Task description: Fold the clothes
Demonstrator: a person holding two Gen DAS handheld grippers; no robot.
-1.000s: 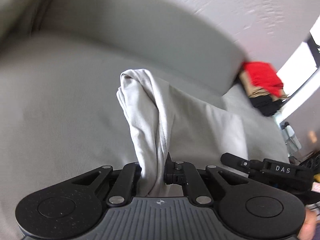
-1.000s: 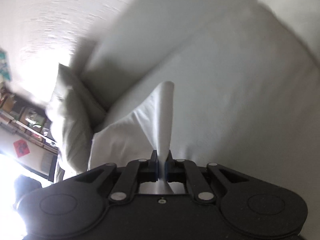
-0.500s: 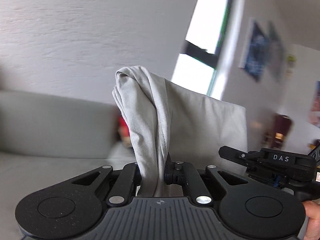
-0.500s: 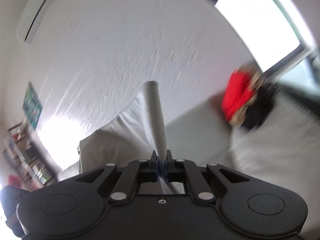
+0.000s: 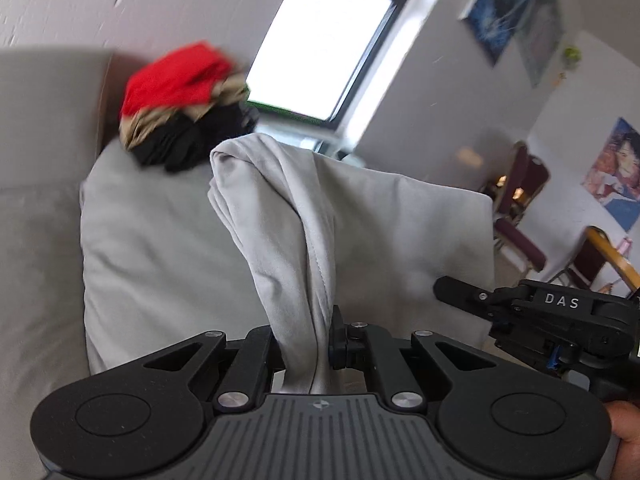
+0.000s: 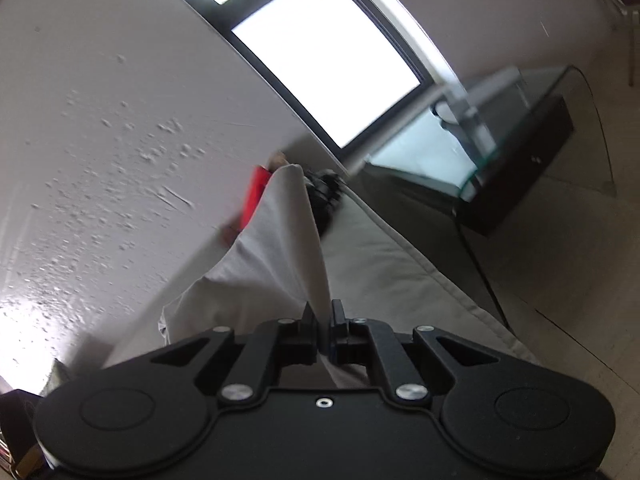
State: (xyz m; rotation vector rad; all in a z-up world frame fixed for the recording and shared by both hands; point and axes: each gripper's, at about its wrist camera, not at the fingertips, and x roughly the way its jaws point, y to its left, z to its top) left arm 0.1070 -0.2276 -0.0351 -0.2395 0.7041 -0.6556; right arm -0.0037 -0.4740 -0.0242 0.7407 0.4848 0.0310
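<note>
Both grippers have been swung away from the sofa seat since a second ago, so the window and the far room are now seen where only grey cushions were seen before. The pale grey garment (image 5: 304, 216) has been carried along with them and is held up in the air.

In the left wrist view, a pile of folded clothes (image 5: 180, 104) is seen far left on the sofa (image 5: 36, 240): red on top, tan under it, black at the bottom. A grey cushion (image 5: 152, 248) is seen just below the pile. In the middle, a thick bunch of the garment is pinched by the left gripper (image 5: 308, 344), and its fingers are pressed tight on the cloth. To the right, the cloth is stretched flat toward the right gripper (image 5: 532, 316), whose side is seen there. Pictures on the wall and chairs are seen behind it, blurred.

In the right wrist view, a thin fold of the garment (image 6: 288, 248) is pinched by the right gripper (image 6: 324, 320), with its fingers almost closed on it. A bit of the red and black pile (image 6: 256, 196) is seen past the cloth tip. A bright window (image 6: 328, 52) and a glass table (image 6: 500, 136) are seen to the right. No box or basket is seen.
</note>
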